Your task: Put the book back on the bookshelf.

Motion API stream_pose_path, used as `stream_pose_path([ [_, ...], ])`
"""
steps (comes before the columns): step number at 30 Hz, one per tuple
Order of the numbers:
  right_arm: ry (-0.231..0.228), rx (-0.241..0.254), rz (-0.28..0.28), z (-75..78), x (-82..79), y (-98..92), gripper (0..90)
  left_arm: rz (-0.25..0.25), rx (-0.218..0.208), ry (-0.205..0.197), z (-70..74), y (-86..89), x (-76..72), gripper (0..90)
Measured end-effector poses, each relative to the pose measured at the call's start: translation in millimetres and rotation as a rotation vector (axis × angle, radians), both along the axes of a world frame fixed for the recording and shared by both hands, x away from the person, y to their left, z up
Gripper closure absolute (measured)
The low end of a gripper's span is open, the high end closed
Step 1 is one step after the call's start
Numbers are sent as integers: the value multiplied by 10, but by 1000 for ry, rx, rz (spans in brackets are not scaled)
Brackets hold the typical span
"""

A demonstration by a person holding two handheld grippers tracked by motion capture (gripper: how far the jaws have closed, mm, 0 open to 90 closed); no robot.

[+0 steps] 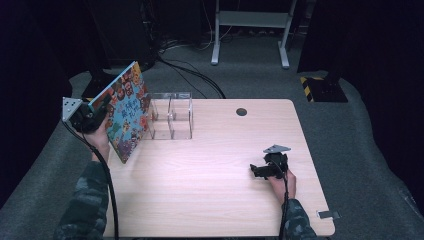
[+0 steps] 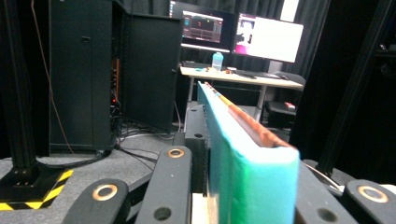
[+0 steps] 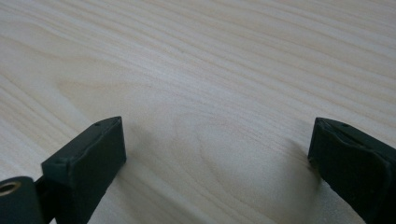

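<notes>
— Where's the book?
— My left gripper [image 1: 92,117] pinches the picture book [image 1: 125,110], tilted just left of the clear organizer [image 1: 172,117].
— And the right gripper [image 1: 262,170]?
— Jaws spread, resting on the table [image 1: 210,190], well right of the organizer.

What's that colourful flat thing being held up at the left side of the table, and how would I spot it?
Start at the pale wooden table and go to its far left edge, beside the clear plastic box with compartments. There a picture book stands tilted on one corner, clamped in the left gripper. Its cover crowded with bright cartoon figures and its teal spine set it apart from the clear box.
</notes>
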State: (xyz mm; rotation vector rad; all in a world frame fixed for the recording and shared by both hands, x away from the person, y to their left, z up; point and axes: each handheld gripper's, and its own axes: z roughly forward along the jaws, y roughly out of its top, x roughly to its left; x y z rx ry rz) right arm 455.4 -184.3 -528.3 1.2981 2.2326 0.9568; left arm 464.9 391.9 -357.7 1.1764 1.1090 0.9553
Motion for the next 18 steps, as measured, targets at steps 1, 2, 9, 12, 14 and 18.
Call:
stream_pose_path([
  [1, 3, 0, -3, 2, -3, 1, 34, 5, -3, 0, -9, 0, -3, 796],
  [2, -2, -2, 3, 0, 2, -3, 34, 7, -13, -6, -23, -1, -2, 796],
  [9, 1, -3, 2, 2, 0, -3, 34, 29, -22, -25, -91, -40, -33, 795],
  [12, -7, -6, 6, 0, 5, -6, 35, 35, -35, -30, -147, -56, -50, 794],
  [14, -4, -8, 7, 3, 4, -7, 35, 40, -48, -39, -192, -63, -72, 793],
  [18, -3, -6, 6, 2, 3, -6, 36, 52, -84, -44, -240, -47, -93, 790],
])
